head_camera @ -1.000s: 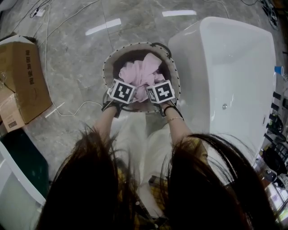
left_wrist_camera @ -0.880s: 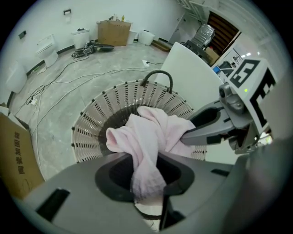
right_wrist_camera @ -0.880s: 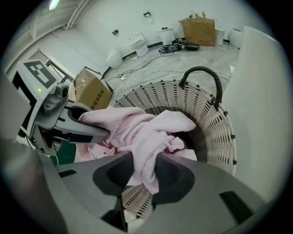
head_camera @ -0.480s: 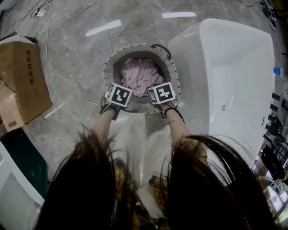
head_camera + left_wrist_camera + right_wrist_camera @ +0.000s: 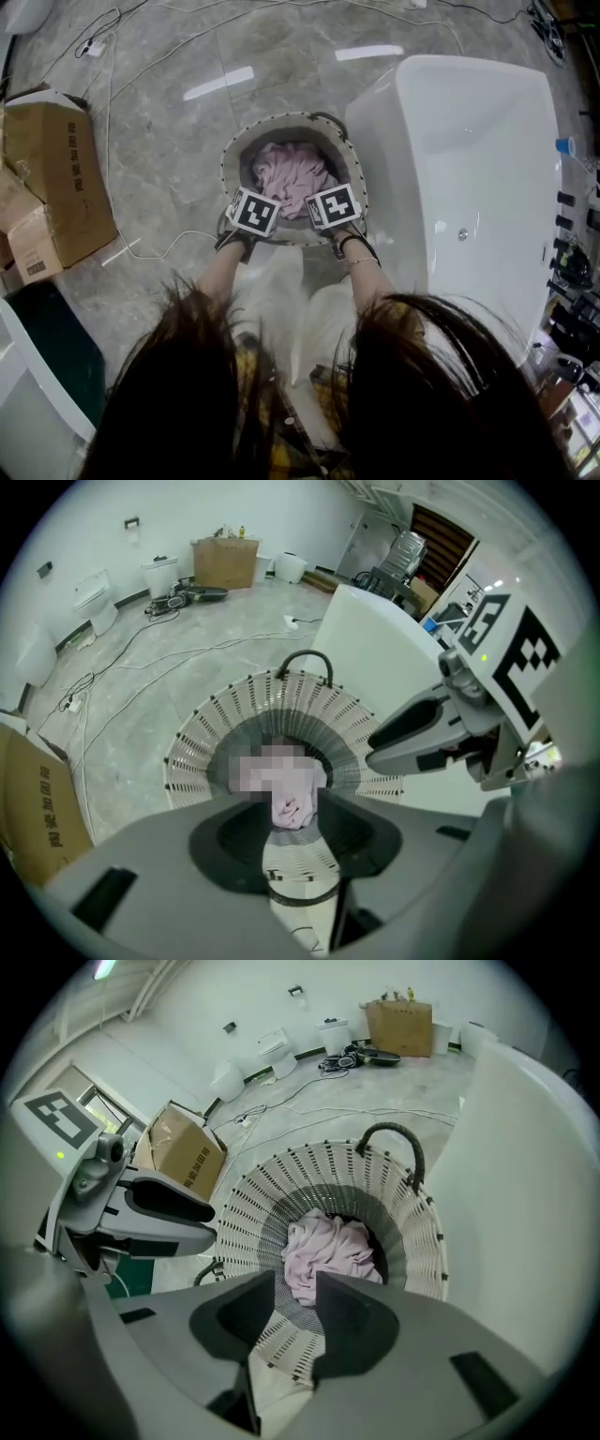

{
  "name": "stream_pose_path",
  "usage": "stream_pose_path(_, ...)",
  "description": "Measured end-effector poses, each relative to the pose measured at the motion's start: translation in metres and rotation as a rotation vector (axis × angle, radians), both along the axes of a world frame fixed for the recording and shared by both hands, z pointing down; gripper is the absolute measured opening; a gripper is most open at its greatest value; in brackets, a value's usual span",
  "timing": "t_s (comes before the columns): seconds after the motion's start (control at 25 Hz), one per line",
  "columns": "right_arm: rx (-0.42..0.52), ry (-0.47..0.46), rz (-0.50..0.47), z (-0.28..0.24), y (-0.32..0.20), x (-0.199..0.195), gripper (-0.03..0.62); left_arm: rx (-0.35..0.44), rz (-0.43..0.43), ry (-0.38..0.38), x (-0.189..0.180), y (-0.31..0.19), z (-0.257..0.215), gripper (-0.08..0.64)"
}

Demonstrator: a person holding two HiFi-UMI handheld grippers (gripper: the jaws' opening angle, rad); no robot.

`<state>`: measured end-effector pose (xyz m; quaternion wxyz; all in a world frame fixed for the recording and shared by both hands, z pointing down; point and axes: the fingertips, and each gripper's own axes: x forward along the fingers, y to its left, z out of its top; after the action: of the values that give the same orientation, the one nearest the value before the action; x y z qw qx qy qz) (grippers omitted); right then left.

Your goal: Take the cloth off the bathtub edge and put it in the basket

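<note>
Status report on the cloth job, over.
Left gripper, right gripper: fingers just opened, nothing held. Pink cloth down in the laundry basket. Nothing in the way.

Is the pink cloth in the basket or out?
In. The pink cloth lies crumpled inside the white basket, below its rim.

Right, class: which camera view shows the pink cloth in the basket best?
The right gripper view: the pink cloth lies crumpled in the basket, close and almost unobstructed. The head view shows the cloth smaller, from above. The left gripper view shows only a scrap; the rest is blurred.
</note>
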<state>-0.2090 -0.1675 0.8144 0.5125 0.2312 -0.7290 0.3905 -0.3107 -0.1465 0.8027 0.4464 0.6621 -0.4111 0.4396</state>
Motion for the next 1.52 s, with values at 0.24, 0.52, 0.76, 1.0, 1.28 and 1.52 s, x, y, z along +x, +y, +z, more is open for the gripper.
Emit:
stream_pose_path(0.24,0.068,-0.057,0.001,-0.059,-0.005,-0.004,0.144,0.073,0.019,-0.010,0.007,-0.015,-0.049,0.129)
stream_pose_path(0.52,0.214,-0.127,0.043,-0.151,-0.030,0.015,0.144,0.144,0.067,0.045,0.038,-0.024,-0.121,0.129)
stream_pose_path(0.76,0.339,-0.226,0.119,-0.239,-0.041,0.049,0.144,0.291,0.103,0.073,0.082,-0.047,-0.197,0.129)
stream_pose_path(1.0,0.459,-0.334,0.186,-0.331,-0.031,0.089,0.133,0.474,0.132,0.194,0.148,-0.052,-0.282,0.129)
stream_pose_path(1.28,0.701,-0.425,0.289,-0.438,0.010,0.182,0.110,0.699,0.134,0.394,0.242,-0.030,-0.401,0.129)
stream_pose_path(1.52,0.882,-0.493,0.359,-0.512,0.063,0.286,0.098,0.816,0.233,0.549,0.344,0.021,-0.485,0.090)
